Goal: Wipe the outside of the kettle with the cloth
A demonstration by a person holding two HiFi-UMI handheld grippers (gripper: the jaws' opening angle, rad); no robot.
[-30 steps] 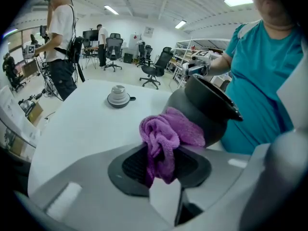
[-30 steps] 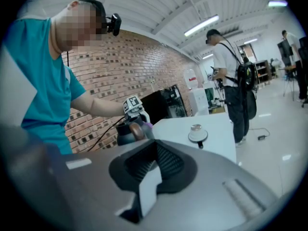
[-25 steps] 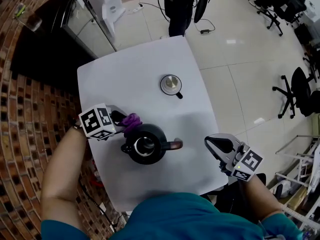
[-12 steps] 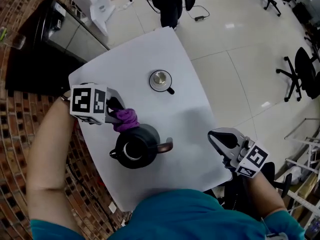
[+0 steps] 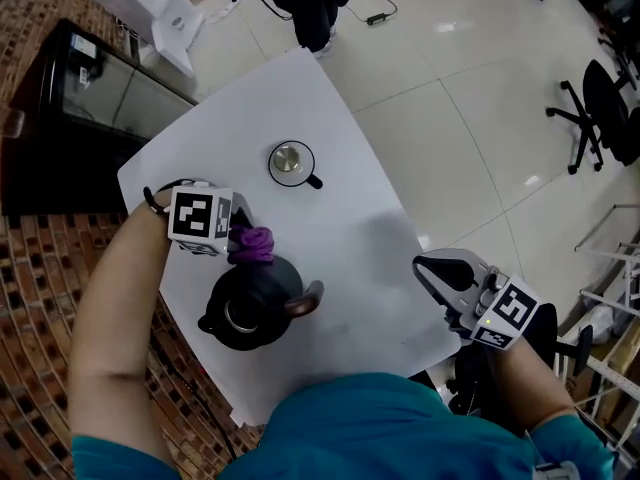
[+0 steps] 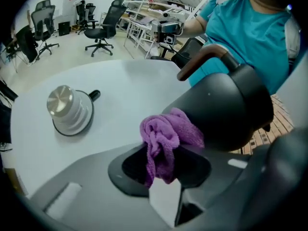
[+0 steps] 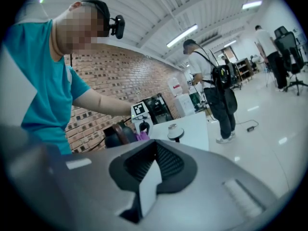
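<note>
Nearest me, the black kettle (image 5: 250,303) stands upright and open-topped on the near left part of the white counter (image 5: 340,238), its brown handle pointing right. Off to my right, the right claw (image 5: 428,268) hangs by the counter's right edge, well apart from the kettle; its jaws are together with nothing between them. Just past the kettle, my left claw (image 5: 238,236) is clamped on the purple cloth (image 6: 166,138). The cloth is bunched up and its free end presses against the kettle's dark body on the far side. Further out, the kettle's lid (image 5: 291,162) sits on the counter, silver knob up, apart from everything else. Beyond the counter's far corner a person (image 5: 312,8) stands on the tiled floor, and office chairs (image 5: 600,108) stand away to the right.
</note>
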